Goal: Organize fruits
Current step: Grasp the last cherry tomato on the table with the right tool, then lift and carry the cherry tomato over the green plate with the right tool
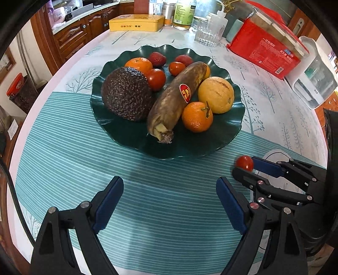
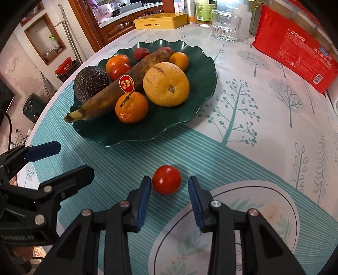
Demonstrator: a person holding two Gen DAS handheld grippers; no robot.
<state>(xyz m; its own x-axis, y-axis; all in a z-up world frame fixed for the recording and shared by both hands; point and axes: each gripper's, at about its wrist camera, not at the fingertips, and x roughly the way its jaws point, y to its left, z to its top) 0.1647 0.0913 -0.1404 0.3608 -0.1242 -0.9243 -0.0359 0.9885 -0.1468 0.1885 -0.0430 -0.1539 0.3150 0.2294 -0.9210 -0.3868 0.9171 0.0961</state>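
Observation:
A dark green wavy plate (image 1: 221,135) (image 2: 200,69) holds an avocado (image 1: 126,93), a brown banana (image 1: 175,99), oranges, tangerines, small tomatoes and lychees. A loose red cherry tomato (image 2: 166,179) (image 1: 244,162) lies on the striped cloth in front of the plate. My right gripper (image 2: 170,190) is open, its blue pads either side of the tomato with gaps on both sides. My left gripper (image 1: 169,196) is open and empty over the striped cloth, below the plate.
At the back of the table stand a yellow tin (image 1: 136,22), a glass (image 2: 226,26), bottles (image 1: 183,12) and a red pack of paper cups (image 2: 295,46). A white container (image 1: 314,76) is at the far right. Wooden cabinets lie beyond the table edge.

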